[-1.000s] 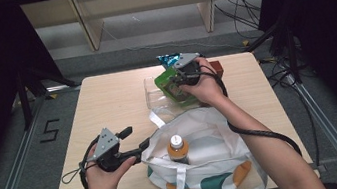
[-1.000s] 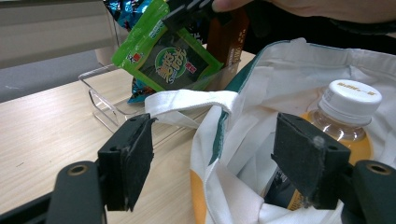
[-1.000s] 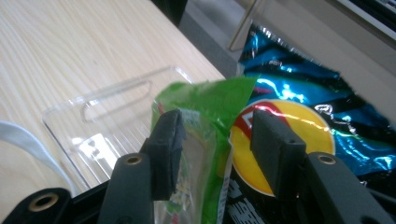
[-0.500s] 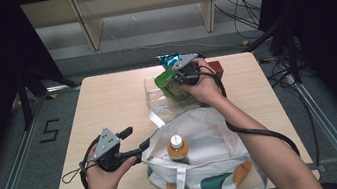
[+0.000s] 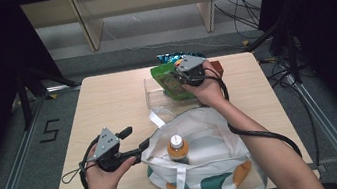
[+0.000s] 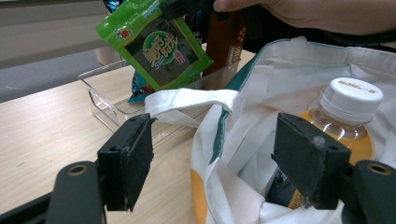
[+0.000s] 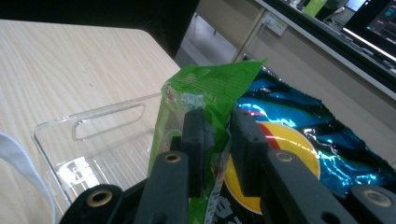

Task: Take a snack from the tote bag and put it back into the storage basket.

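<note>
In the right gripper view, the right gripper (image 7: pixel 217 140) has its jaws nearly together, clamped on the upper edge of a green snack packet (image 7: pixel 205 93). The packet fills the centre of that frame, with a shiny blue bag (image 7: pixel 308 140) just behind it at right and a clear plastic tray (image 7: pixel 93 140) at lower left. In the high view the same gripper (image 5: pixel 184 72) sits at upper centre of the frame, and the green packet (image 5: pixel 167 79) stands partly over the tray (image 5: pixel 154 94) on the counter (image 5: pixel 106 98); whether its bottom rests in the tray cannot be told. A brown packet (image 5: pixel 217 67) peeks out just right of the hand, mostly hidden.

The left gripper (image 6: pixel 219 163) has its jaws wide apart and holds nothing. Between them, in the left gripper view, lies the rim of a white tote bag (image 6: pixel 243 126); whether either jaw touches the cloth is hard to make out. A bottle (image 6: pixel 348 116) with a white cap and orange drink stands inside the bag at right of the frame, its lower part hidden by cloth and by the right-hand jaw. In the high view the left gripper (image 5: pixel 135 142) is at lower left, against the bag's (image 5: pixel 215 153) left edge, with the bottle (image 5: pixel 177 149) upright in the bag's opening. The bag's lower strap runs off the bottom of the frame.
</note>
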The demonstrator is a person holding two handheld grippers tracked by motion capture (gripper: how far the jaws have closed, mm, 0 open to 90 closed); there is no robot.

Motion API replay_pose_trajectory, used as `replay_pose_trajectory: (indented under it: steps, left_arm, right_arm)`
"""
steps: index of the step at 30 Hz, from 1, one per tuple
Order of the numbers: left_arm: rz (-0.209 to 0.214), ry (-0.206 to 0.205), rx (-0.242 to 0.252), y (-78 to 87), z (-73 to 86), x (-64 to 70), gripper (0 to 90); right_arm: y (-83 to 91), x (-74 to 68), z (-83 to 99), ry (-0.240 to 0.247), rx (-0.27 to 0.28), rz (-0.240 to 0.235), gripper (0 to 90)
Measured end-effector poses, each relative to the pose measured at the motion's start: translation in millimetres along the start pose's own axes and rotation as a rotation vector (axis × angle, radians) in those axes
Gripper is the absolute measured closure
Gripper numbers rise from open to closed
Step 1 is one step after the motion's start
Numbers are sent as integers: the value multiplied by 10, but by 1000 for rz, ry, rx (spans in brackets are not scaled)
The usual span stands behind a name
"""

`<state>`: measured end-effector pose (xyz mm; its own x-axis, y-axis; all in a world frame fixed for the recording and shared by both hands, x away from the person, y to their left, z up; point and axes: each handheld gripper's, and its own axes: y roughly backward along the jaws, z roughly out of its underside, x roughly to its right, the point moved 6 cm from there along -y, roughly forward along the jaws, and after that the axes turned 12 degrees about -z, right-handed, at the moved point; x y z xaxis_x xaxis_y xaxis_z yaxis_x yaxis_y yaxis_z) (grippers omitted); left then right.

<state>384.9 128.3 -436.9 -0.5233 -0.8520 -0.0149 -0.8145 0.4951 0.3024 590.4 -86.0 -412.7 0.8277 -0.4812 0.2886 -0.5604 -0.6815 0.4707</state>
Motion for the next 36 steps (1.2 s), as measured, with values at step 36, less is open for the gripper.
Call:
replay_pose_trajectory:
  steps: [36]
  left_arm:
    - [2, -2, 1, -11, -11, 11, 281]
  right_arm:
    - [366, 17, 202, -80, -227, 113, 713]
